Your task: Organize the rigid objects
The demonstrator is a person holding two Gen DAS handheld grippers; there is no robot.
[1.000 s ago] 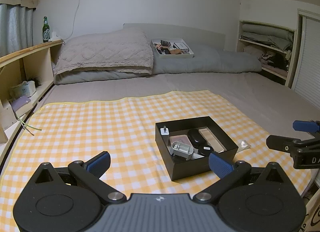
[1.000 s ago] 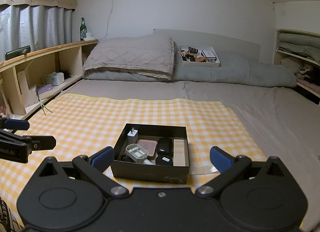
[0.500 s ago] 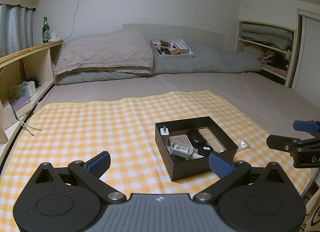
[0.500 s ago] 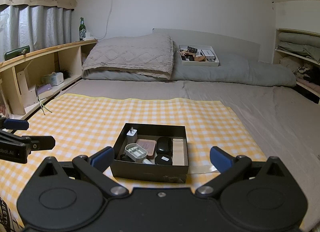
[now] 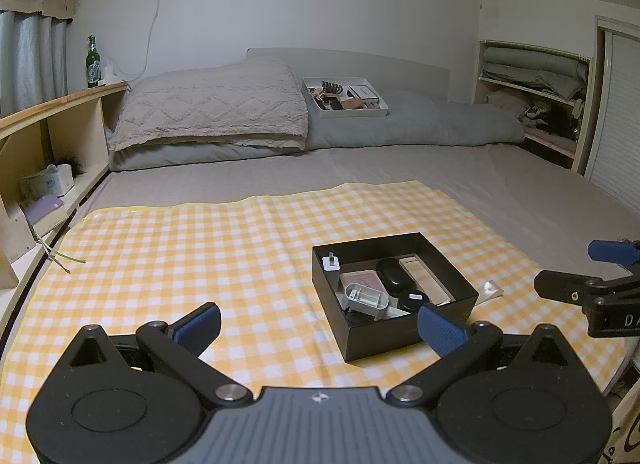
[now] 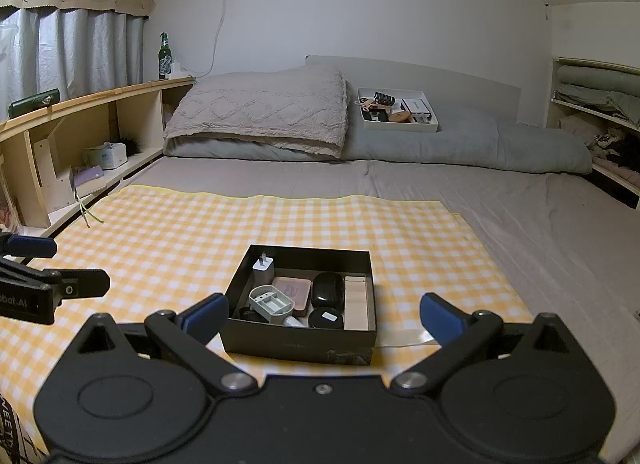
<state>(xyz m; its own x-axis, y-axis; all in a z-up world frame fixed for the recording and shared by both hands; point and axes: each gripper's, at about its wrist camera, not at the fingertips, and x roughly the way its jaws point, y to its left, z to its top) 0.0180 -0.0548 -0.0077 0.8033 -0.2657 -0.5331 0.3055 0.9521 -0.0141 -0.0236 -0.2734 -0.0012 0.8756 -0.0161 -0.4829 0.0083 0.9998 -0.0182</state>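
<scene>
- We hold the left gripper (image 5: pixel 318 326) at the bottom of the left view, jaws spread wide and holding nothing; the right gripper (image 6: pixel 323 314) at the bottom of the right view is spread and holding nothing as well.
- The black box (image 6: pixel 302 344) sits on the yellow checked cloth (image 6: pixel 180 232), lower centre of the right view and right of centre in the left view.
- Inside it we see a white charger (image 6: pixel 263 267), a pink case (image 6: pixel 293 292), a grey holder (image 6: pixel 271 302), a black oval case (image 6: pixel 328 288), a round black tin (image 6: pixel 325 318) and a long beige piece (image 6: pixel 356 302).
- We judge the sorting to be either finished or between picks: nothing rigid lies loose on the cloth.
- If we go on, the next move calls for lowering one gripper over a single item inside the box.
- Only the left view shows a small clear scrap (image 5: pixel 490 288) just right of the box; only the right view shows the curtains (image 6: pixel 76 51) at upper left.
- Both views show a white tray (image 6: pixel 400 125) on the grey bedding, upper centre.
</scene>
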